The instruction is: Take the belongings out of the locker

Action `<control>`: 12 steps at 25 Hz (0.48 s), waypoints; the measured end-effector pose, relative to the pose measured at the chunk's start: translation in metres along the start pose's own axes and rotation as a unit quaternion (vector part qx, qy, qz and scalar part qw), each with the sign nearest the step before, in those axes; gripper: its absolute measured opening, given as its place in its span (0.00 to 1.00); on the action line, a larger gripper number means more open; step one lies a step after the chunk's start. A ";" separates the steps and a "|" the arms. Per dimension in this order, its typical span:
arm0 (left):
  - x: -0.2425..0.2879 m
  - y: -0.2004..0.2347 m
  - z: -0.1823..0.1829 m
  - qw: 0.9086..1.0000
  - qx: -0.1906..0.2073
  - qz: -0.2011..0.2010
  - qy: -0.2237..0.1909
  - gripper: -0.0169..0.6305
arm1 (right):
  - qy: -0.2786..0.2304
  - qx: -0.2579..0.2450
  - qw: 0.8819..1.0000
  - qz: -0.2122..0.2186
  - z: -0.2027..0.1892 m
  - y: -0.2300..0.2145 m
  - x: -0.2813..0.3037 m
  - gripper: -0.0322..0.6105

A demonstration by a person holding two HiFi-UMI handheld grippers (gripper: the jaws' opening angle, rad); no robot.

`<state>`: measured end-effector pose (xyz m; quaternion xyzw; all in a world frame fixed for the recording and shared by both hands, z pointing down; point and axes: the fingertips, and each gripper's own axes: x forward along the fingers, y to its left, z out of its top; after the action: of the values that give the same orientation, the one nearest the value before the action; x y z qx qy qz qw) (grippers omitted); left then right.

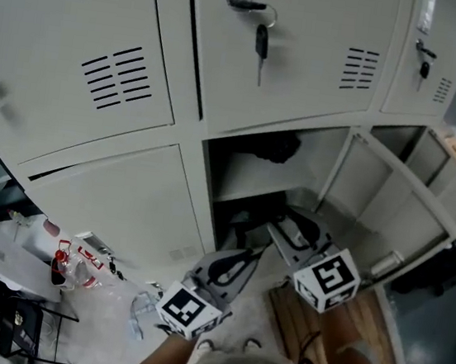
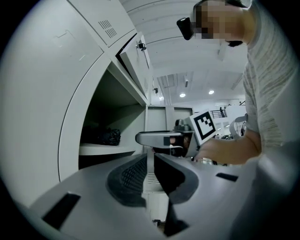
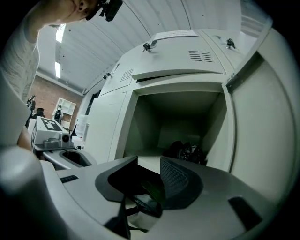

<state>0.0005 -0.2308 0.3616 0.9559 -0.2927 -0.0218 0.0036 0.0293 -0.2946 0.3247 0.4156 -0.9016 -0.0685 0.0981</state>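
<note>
The lower middle locker [image 1: 336, 163] stands open. On its shelf lies a black bundle [image 1: 271, 147], also seen in the left gripper view [image 2: 106, 137] and at the back right of the shelf in the right gripper view [image 3: 187, 151]. My right gripper [image 3: 149, 165] points at the opening with its jaws apart. A dark glossy thing like a pair of glasses [image 3: 147, 202] sits low between them, near their base, and the pads do not press on it. My left gripper [image 2: 149, 160] hangs level to the left of the opening, shut with nothing between its fingers. In the head view both the left gripper [image 1: 238, 262] and the right gripper [image 1: 289, 225] are before the locker.
The locker's door [image 1: 405, 200] swings out to the right. A key [image 1: 262, 42] hangs from the closed door above. Plastic bags and clutter [image 1: 68, 260] lie on the floor at the left. A wooden board [image 1: 308, 333] lies below the right gripper.
</note>
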 end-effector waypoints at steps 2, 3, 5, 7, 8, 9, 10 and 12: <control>-0.001 0.001 0.000 1.000 0.001 -0.008 0.003 0.07 | 0.009 -0.002 1.000 -0.015 0.004 -0.009 0.010 0.27; -0.002 0.002 0.000 1.000 0.001 -0.010 0.002 0.07 | 0.012 -0.002 1.000 -0.025 0.006 -0.013 0.016 0.28; -0.004 0.004 0.000 1.000 0.000 -0.013 0.000 0.07 | 0.008 -0.001 0.999 -0.049 0.011 -0.023 0.028 0.28; -0.005 0.005 0.001 1.000 0.000 -0.019 -0.002 0.07 | 0.000 -0.004 0.997 -0.074 0.015 -0.034 0.042 0.28; -0.005 0.005 0.002 1.000 0.000 -0.023 -0.003 0.07 | 0.001 -0.006 0.997 -0.083 0.015 -0.038 0.047 0.28; -0.005 0.004 0.002 1.000 -0.001 -0.028 -0.004 0.07 | 0.005 -0.007 0.996 -0.091 0.014 -0.042 0.052 0.28; -0.006 0.004 0.002 0.999 -0.001 -0.032 -0.004 0.07 | 0.010 -0.004 0.995 -0.096 0.013 -0.045 0.056 0.28; -0.007 0.004 0.001 0.999 -0.003 -0.038 -0.002 0.07 | 0.020 0.002 0.994 -0.105 0.007 -0.050 0.063 0.29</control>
<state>-0.0077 -0.2304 0.3611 0.9664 -0.2557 -0.0249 0.0049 0.0245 -0.3748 0.3152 0.5097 -0.8508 -0.0683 0.1078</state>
